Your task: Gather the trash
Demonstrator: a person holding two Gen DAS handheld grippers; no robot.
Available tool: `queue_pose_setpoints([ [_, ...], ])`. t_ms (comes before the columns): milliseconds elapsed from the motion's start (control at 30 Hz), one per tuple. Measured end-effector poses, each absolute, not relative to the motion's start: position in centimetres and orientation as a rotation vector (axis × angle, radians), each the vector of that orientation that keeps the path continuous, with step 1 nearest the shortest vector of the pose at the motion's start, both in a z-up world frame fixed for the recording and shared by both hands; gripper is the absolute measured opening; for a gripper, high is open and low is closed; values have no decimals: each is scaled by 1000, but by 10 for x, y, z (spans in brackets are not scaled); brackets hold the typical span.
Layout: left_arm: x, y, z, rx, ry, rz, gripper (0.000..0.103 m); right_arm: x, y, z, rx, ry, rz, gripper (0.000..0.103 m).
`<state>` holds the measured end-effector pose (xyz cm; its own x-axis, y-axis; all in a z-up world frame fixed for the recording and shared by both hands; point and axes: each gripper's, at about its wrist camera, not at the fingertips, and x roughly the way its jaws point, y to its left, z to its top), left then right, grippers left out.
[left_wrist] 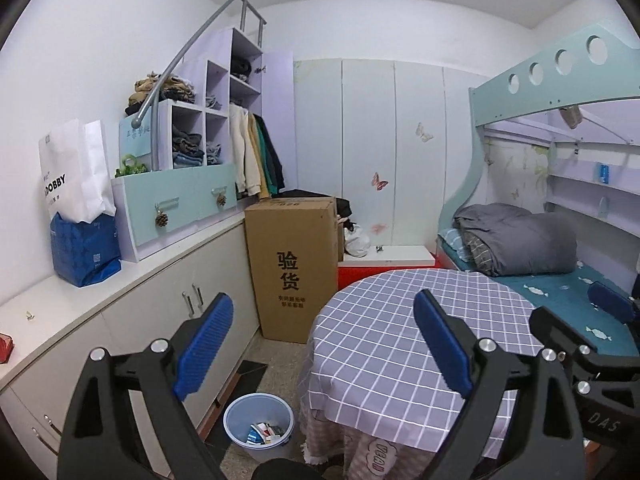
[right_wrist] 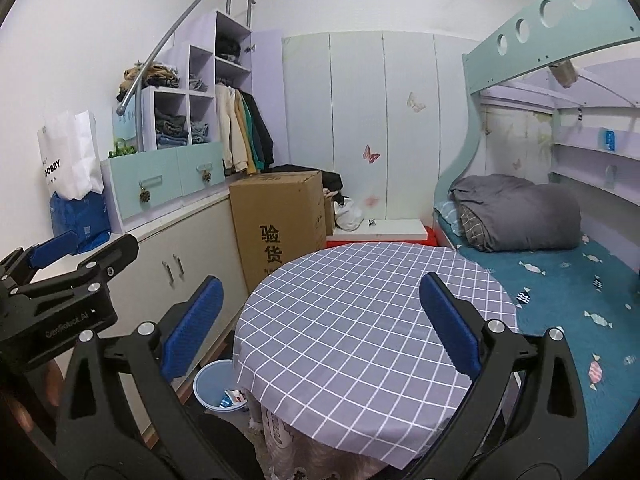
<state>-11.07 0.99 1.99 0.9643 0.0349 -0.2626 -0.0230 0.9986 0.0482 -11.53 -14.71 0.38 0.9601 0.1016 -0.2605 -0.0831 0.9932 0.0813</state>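
Checked round table [right_wrist: 360, 320], cardboard box [left_wrist: 292, 264] behind, bin [left_wrist: 258, 426] beside.

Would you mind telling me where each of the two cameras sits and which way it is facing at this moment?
Left wrist: on the left gripper, facing the wardrobe wall over the round table and bin; its open fingers show, right gripper at right edge.
Right wrist: on the right gripper, further right, over the table toward the bed; open fingers, left gripper at left edge.
Shared: table, bin, cardboard box, bed.
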Motion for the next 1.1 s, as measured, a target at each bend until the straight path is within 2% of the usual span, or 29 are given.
queue_pose_setpoints([
  [333, -142, -5, 35, 78, 209, 14, 90, -147, -157, 10, 84, 216, 92, 97],
  [1100, -146, -2, 37, 58, 227, 26, 90, -162, -152, 13, 82, 196, 114, 97],
])
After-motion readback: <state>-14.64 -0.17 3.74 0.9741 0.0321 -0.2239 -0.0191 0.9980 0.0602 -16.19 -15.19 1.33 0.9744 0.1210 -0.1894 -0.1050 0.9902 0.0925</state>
